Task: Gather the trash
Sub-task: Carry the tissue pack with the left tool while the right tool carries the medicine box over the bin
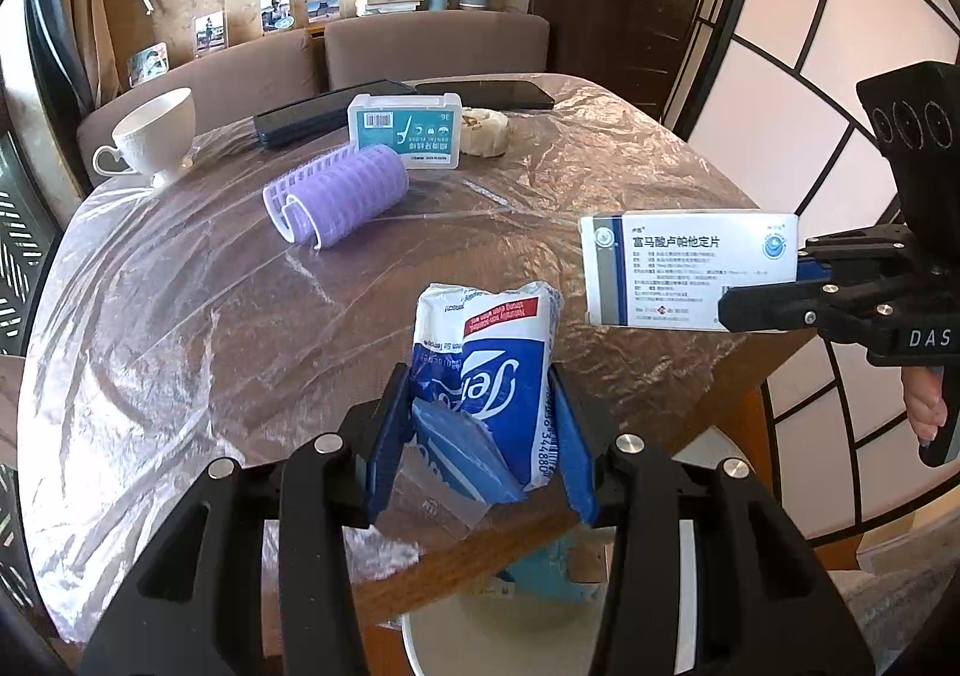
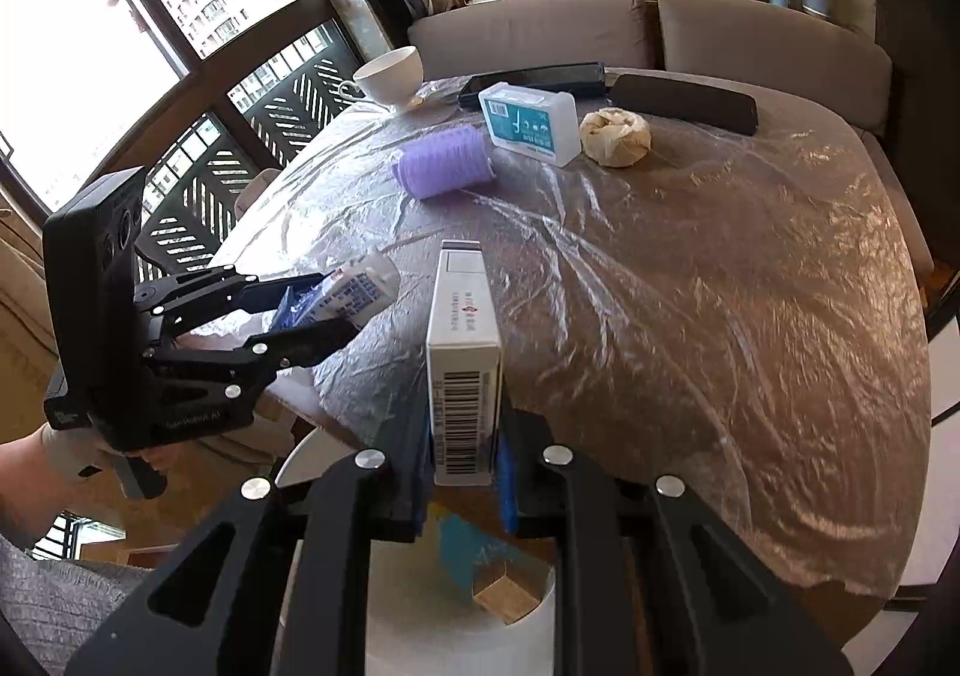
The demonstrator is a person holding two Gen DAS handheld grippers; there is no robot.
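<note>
Left wrist view: left tool point(image 1: 480, 424) clamped on a blue-and-white tissue pack point(image 1: 486, 376), blue pads pressed to both its sides, held above the near edge of the desk point(image 1: 180, 316). To the right, right tool point(image 1: 774, 286) pinching a white medicine box point(image 1: 690, 268) by one end, printed face toward the lens, off the desk surface near the right edge. Below the desk edge, a white bin point(image 1: 432, 640) with blue scrap inside.

Right wrist view: right tool point(image 2: 462, 472) shut on the medicine box point(image 2: 462, 352), barcode end nearest, box pointing away over the desk edge. Left tool point(image 2: 324, 310) at left, closed around the tissue pack point(image 2: 360, 292), also raised above the desk point(image 2: 720, 286). White bin point(image 2: 456, 640) directly beneath, a small cardboard box point(image 2: 504, 595) in it.

Farther back on the plastic-covered desk: purple hair roller point(image 1: 336, 193), dental floss case point(image 1: 405, 130) just behind it, a crumpled beige wad point(image 1: 485, 131) beside the case, white teacup point(image 1: 156, 136) at far left.
</note>
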